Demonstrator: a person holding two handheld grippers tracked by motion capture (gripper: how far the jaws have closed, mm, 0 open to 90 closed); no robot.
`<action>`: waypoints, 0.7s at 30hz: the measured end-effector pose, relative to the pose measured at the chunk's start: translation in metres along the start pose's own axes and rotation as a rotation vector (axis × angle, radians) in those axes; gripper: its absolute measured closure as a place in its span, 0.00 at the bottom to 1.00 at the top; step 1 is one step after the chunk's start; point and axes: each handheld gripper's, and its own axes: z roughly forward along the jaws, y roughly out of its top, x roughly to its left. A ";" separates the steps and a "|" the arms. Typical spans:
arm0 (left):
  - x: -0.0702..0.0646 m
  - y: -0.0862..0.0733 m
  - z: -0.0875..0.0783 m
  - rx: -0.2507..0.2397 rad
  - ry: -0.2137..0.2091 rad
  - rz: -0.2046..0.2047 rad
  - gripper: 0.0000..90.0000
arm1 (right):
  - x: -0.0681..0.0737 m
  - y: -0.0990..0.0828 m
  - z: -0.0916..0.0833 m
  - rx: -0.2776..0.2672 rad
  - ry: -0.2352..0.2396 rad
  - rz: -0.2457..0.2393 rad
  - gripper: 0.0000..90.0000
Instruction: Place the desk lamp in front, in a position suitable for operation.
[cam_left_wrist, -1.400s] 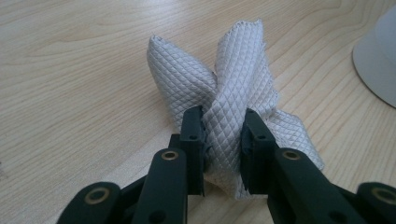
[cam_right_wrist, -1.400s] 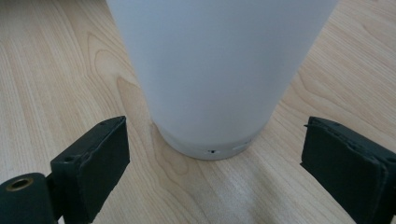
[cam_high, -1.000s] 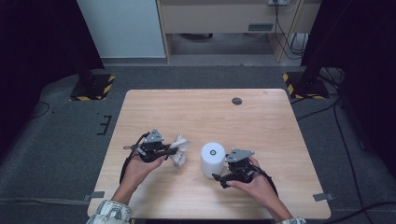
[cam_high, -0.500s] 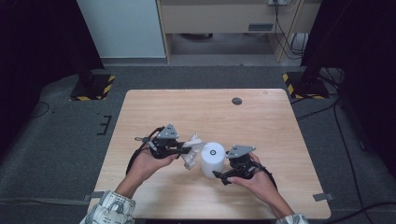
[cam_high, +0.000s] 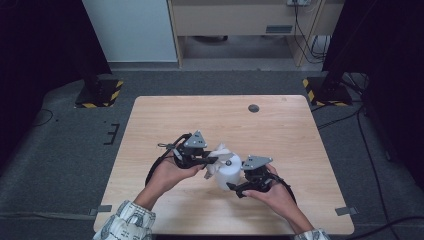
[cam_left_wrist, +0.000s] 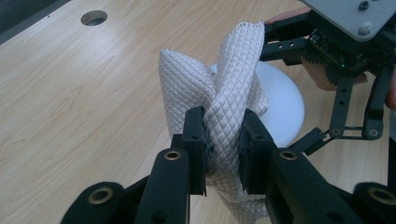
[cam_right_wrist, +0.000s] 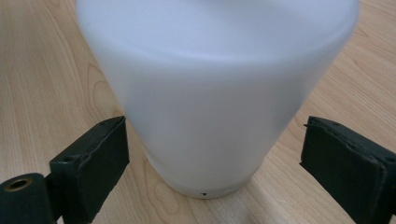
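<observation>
Claw pads of my left claw (cam_left_wrist: 223, 140) are pinching a quilted white cloth (cam_left_wrist: 219, 88), which rises bunched just ahead of them. Beyond the cloth, almost touching it, stands the white frosted vessel (cam_high: 229, 171), with the cloth over its top edge. My right claw (cam_right_wrist: 205, 154) is spread around the foot of this vessel; whether the pads touch the wall I cannot tell. I judge that the cloth is picked up and brought to the vessel, and the wiping is not yet done. Under everything is the table (cam_high: 200, 115).
</observation>
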 end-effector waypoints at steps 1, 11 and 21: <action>-0.001 -0.001 -0.001 -0.002 0.002 -0.001 0.83 | 0.000 0.000 0.000 0.000 0.000 0.000 0.09; -0.016 -0.002 -0.002 0.053 -0.032 0.053 0.83 | 0.003 0.011 -0.001 -0.067 0.005 0.000 0.11; -0.018 0.019 0.016 0.068 -0.045 0.071 0.83 | 0.001 0.011 -0.001 -0.062 -0.004 0.000 0.11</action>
